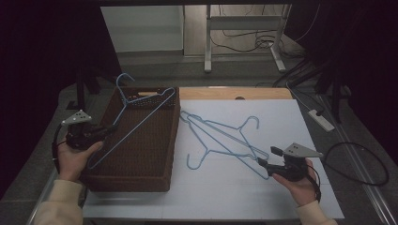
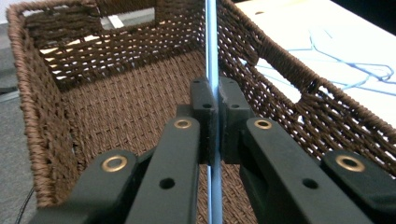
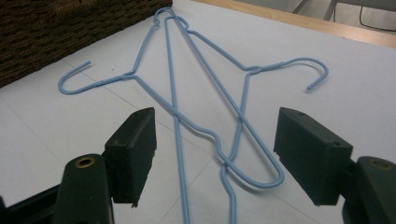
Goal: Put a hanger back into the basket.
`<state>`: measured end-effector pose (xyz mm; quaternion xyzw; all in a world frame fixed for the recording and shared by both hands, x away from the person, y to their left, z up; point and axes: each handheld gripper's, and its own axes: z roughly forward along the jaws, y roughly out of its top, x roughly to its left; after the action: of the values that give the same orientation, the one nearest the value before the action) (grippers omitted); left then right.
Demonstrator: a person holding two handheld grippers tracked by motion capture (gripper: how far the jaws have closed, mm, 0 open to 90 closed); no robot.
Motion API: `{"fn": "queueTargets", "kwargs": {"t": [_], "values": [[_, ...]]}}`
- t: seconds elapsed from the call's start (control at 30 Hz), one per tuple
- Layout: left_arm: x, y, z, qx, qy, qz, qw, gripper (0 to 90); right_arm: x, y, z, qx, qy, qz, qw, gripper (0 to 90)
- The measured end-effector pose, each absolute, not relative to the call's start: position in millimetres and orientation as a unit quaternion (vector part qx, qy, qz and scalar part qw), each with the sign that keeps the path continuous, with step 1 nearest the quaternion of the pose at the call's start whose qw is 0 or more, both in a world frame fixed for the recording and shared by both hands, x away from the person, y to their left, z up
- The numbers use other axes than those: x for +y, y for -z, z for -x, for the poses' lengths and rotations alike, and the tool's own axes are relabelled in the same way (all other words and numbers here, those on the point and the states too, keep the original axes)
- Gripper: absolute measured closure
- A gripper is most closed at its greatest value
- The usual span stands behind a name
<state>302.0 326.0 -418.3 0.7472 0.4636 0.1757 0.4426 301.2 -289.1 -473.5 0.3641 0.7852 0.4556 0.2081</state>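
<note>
Black jaws pressed together on a blue wire hanger over a woven basket, while a second pair stands spread above two more hangers on the table.

Nearest in the left gripper view, the left gripper (image 2: 212, 100) pinches the thin wire of the held hanger (image 1: 133, 117), which runs straight up between its pads over the brown basket (image 1: 141, 154); no writing can be read anywhere. In the high view the left hand (image 1: 75, 157) holds that gripper level at the basket's left rim, and the hanger slants across the basket with its hook past the far rim. The right hand (image 1: 300, 180) holds the right gripper (image 3: 212, 156) low, pointing at the two crossed hangers (image 3: 210, 93) lying on the white table (image 1: 281, 122); its jaws stand apart around their lower ends, touching nothing.
</note>
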Motion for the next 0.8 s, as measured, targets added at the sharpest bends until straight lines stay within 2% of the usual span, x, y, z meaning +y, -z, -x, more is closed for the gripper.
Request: {"fn": "queueTargets", "kwargs": {"t": [0.8], "values": [[305.5, 448.6, -332.4, 0.501, -0.143, -0.786, 0.332, 86.9, -287.4, 475.5, -301.5, 0.79, -0.452, -0.363, 0.202, 30.2]]}}
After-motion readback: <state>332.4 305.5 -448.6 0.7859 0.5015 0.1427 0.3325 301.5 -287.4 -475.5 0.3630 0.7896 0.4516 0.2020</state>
